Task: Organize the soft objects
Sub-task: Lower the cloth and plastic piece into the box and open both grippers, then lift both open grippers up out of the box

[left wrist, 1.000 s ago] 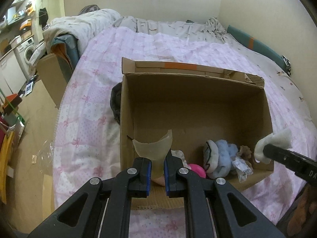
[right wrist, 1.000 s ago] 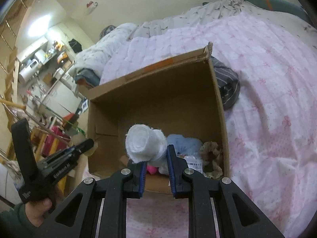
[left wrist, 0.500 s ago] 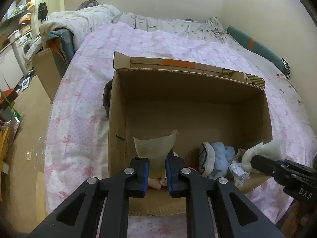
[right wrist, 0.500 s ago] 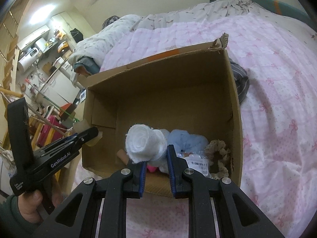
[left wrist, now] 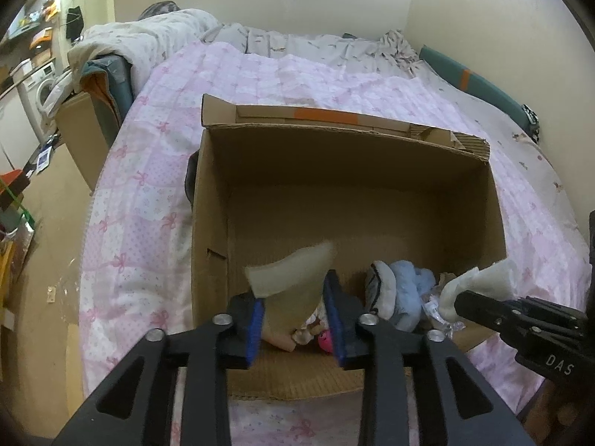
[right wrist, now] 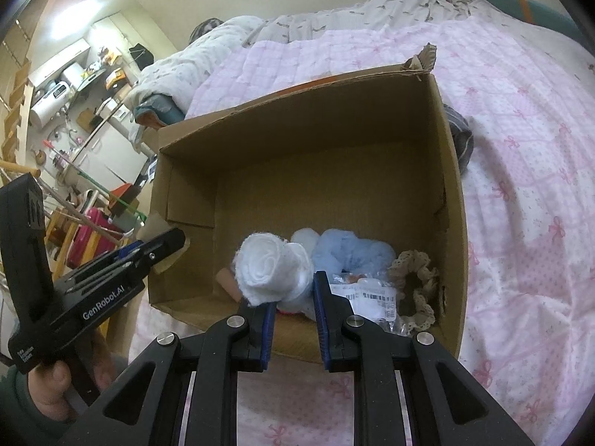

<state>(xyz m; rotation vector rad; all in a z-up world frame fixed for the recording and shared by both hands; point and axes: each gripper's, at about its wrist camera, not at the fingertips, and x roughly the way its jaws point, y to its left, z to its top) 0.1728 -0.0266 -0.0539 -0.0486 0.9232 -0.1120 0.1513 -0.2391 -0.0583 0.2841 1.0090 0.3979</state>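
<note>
An open cardboard box (left wrist: 372,156) sits on a pink bed; it also shows in the right wrist view (right wrist: 452,186). My left gripper (left wrist: 293,297) hovers over the box's near edge, its jaws spread apart, with a beige soft pad (left wrist: 293,282) tilting loose between them. My right gripper (right wrist: 293,290) is shut on a rolled white cloth (right wrist: 273,267) above the box's near edge; the cloth also shows in the left wrist view (left wrist: 479,282). Inside lie a blue plush (right wrist: 349,252), a pink toy (left wrist: 325,340), a lace scrunchie (right wrist: 414,278) and a labelled plastic bag (right wrist: 372,297).
The pink quilt (left wrist: 148,200) surrounds the box. A dark garment (right wrist: 461,137) lies beside the box's far side. A heaped duvet (left wrist: 148,41) lies at the bed's head. Another cardboard box (left wrist: 78,133) and floor clutter stand left of the bed.
My left gripper's jaws have spread and the beige pad has tipped over to the right between them. Both grippers have moved closer over the box. The white cloth stays held.
</note>
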